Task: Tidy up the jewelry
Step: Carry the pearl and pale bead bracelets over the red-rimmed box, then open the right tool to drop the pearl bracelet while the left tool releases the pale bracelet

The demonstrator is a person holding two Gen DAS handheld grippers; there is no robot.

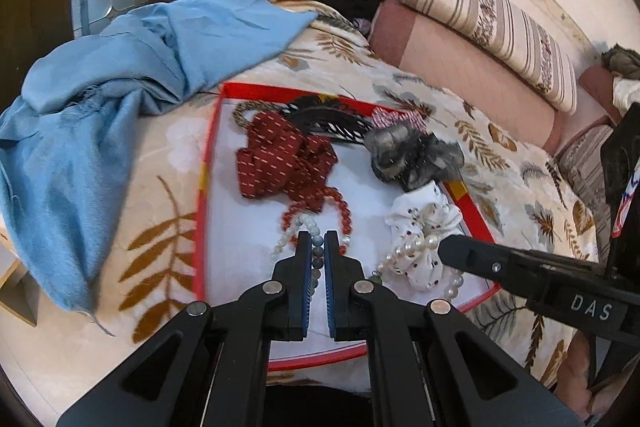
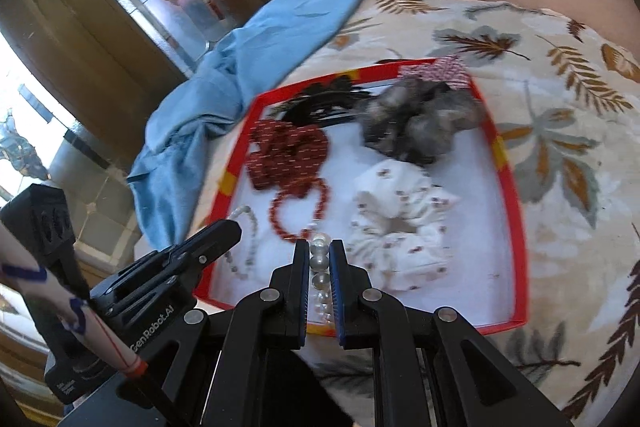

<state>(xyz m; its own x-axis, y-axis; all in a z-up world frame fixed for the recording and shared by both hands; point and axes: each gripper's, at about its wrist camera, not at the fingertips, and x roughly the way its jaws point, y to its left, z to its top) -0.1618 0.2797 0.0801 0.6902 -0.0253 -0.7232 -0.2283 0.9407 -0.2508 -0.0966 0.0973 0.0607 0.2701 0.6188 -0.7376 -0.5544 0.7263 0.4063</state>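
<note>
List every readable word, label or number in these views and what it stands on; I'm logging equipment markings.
"DAS": white letters on the body of the right gripper, seen from the left wrist view.
"GenRobot.AI": white letters on the body of the left gripper, seen from the right wrist view.
A small label low on that left unit is too blurred to read.

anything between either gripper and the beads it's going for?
Nothing visible. The left gripper is already shut on the grey bead strand, and the right gripper on the pearl strand, both over the red tray. The red bead bracelet and white scrunchie lie close by, not in between.
</note>
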